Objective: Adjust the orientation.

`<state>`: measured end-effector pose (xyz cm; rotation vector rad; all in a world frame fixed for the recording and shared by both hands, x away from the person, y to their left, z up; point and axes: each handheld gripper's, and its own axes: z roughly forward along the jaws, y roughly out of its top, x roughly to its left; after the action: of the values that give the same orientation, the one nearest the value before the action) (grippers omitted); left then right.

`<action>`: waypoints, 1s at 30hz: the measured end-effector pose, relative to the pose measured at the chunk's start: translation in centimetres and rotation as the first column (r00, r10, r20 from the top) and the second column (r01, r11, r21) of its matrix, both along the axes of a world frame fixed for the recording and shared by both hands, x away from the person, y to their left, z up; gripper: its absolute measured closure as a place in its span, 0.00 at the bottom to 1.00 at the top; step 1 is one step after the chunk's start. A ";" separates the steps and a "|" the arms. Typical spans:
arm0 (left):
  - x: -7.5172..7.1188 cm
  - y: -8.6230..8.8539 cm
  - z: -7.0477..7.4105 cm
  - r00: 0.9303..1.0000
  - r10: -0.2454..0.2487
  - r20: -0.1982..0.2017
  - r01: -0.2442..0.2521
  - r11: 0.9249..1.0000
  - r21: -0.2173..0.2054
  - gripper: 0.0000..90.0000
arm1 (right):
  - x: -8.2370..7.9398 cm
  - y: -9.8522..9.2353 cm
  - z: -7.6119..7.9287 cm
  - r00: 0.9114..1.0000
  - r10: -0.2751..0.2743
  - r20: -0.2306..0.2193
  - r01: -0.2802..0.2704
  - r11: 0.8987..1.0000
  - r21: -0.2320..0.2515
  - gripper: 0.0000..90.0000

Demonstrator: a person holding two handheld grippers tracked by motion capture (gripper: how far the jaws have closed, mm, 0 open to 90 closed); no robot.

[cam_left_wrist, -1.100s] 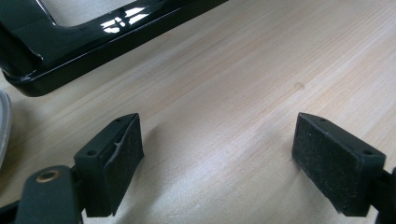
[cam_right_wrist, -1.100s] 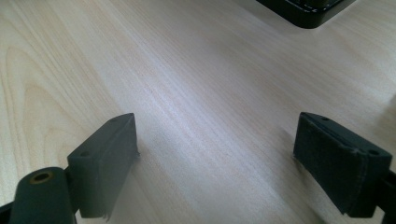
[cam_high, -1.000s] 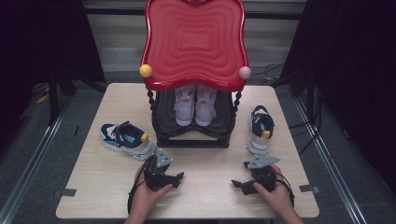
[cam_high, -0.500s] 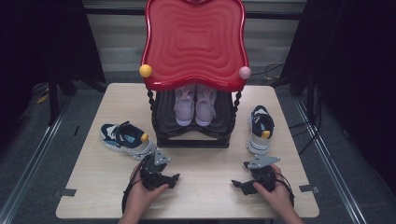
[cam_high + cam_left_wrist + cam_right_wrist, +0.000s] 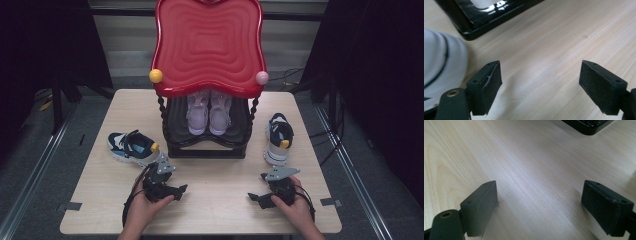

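Sneaker nearest the left gripper: navy-and-white sneaker (image 5: 132, 148) lies on its side on the counter (image 5: 215, 200), just beside the left gripper (image 5: 172, 190); its white toe (image 5: 441, 65) sits next to one finger.
Left gripper fingers: wide apart, holding nothing.
Right gripper (image 5: 260, 196) fingers: wide apart too, over bare wood.
Handling, as a guess: light, soft upper, stiffer sole; best pinched across the heel collar or the sole's edge.
Second navy sneaker (image 5: 278, 138): upright, right of the rack.
Count: two navy sneakers, two lilac sneakers (image 5: 209, 111) on the black shoe rack (image 5: 207, 145), one red top (image 5: 207, 45).
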<state>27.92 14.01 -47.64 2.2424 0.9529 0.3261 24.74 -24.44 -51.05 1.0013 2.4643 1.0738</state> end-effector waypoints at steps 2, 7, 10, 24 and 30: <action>0.0 0.2 0.5 1.000 0.002 0.010 -0.002 1.000 -0.009 0.20 | 0.0 0.0 0.0 1.000 0.000 0.000 0.000 1.000 0.000 0.15; 0.4 0.8 1.9 1.000 0.010 0.029 -0.009 1.000 -0.012 0.20 | 0.0 0.0 0.0 1.000 0.000 -0.001 0.000 1.000 0.000 0.15; 0.6 1.3 2.7 0.999 0.015 0.040 -0.015 1.000 -0.006 0.20 | 0.0 0.0 0.0 1.000 0.000 -0.001 0.000 1.000 0.000 0.15; 1.9 3.0 5.6 0.992 0.083 0.093 -0.082 0.996 -0.018 0.20 | 0.0 0.0 0.0 1.000 0.000 -0.002 0.000 1.000 0.000 0.15; 2.5 4.6 6.1 0.983 0.151 0.106 -0.146 0.988 -0.048 0.20 | 0.0 0.0 0.0 1.000 0.000 0.000 0.000 1.000 0.000 0.15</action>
<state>30.39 18.57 -41.49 2.0988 1.0611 0.4872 24.75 -24.45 -51.05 1.0013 2.4649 1.0736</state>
